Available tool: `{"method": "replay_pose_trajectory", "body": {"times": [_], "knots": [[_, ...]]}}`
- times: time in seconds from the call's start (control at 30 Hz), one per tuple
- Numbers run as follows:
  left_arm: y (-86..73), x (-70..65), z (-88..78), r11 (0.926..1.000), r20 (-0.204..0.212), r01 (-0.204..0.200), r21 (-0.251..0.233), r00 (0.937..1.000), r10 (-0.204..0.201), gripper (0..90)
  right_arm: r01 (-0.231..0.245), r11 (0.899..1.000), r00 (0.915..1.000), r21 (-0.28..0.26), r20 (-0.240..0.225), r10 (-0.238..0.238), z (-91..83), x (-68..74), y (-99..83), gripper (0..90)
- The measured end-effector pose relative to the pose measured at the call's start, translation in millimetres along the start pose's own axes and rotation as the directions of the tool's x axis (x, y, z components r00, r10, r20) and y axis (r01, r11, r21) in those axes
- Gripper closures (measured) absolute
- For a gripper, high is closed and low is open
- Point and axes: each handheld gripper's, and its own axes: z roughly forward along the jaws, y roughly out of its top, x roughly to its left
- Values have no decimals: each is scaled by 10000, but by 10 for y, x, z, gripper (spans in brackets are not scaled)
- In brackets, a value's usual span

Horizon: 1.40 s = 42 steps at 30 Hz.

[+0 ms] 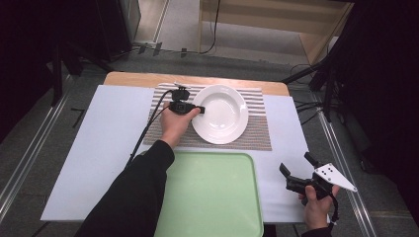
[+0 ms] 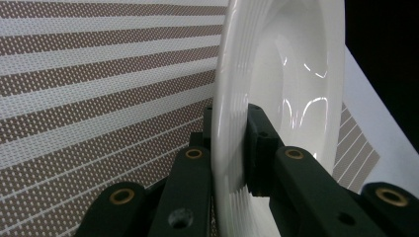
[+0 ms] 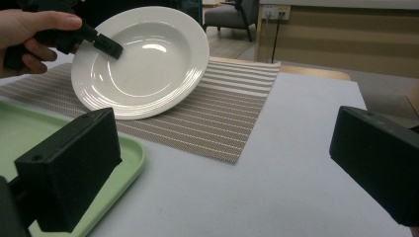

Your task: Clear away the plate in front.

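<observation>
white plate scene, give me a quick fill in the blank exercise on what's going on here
1. The left claw is shut on the rim of the white ____.
2. The plate lies on a striped ____.
3. The tray nearest the person is light ____.
4. The right claw, near the table's edge, has its jaws ____.

Missing words: plate; placemat; green; open

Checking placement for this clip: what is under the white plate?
The striped placemat lies under the white plate, whose edge the left gripper has tilted up. The mat's middle is covered by the plate.
</observation>
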Motion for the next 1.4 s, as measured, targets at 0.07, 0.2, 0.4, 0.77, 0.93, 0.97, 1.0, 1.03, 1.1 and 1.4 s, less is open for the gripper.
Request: {"method": "replay_pose_trajectory", "body": {"times": [0.07, 0.2, 0.4, 0.77, 0.93, 0.97, 1.0, 1.03, 1.1, 1.4], "knots": [[0, 6, -7, 10000, 8, 62, -76, 10000, -62, 821, 94, 9999, 10000, -58, 17, -94, 3, -10, 1, 0], [7, 16, -34, 9999, 8, -26, -114, 10000, 26, 821, -70, 9999, 10000, 75, -9, 70, -12, -9, -4, 0], [29, 39, -149, 9997, 132, -45, -253, 9999, 49, 821, -96, 9999, 10000, 69, -9, 96, -5, -4, -4, 0], [23, 43, -474, 9973, 413, -449, -584, 9980, 474, 821, 24, 10000, 10000, 51, -7, -24, -1, 12, 2, 0], [-38, 78, -585, 9969, 674, -418, -667, 9967, 463, 820, 197, 9998, 9998, -26, 47, -197, 11, 9, 2, 0], [-52, 85, -603, 9964, 705, -495, -685, 9960, 543, 820, 50, 9999, 10000, 90, 1, -50, 6, 21, 1, 0], [-69, 85, -617, 9962, 777, -509, -709, 9954, 563, 820, 48, 10000, 10000, 82, -4, -48, 9, 22, -1, 0], [-83, 88, -633, 9963, 829, -529, -673, 9948, 585, 820, 57, 10000, 10000, 81, -9, -57, 11, 23, -2, 0], [-111, 83, -660, 9961, 865, -569, -678, 9943, 627, 820, 41, 10000, 10000, 90, 6, -41, 12, 27, -2, 0], [-198, 52, -818, 9950, 1113, -716, -703, 9906, 791, 819, 80, 9999, 10000, 126, -6, -80, 12, 29, -5, 0]]}}
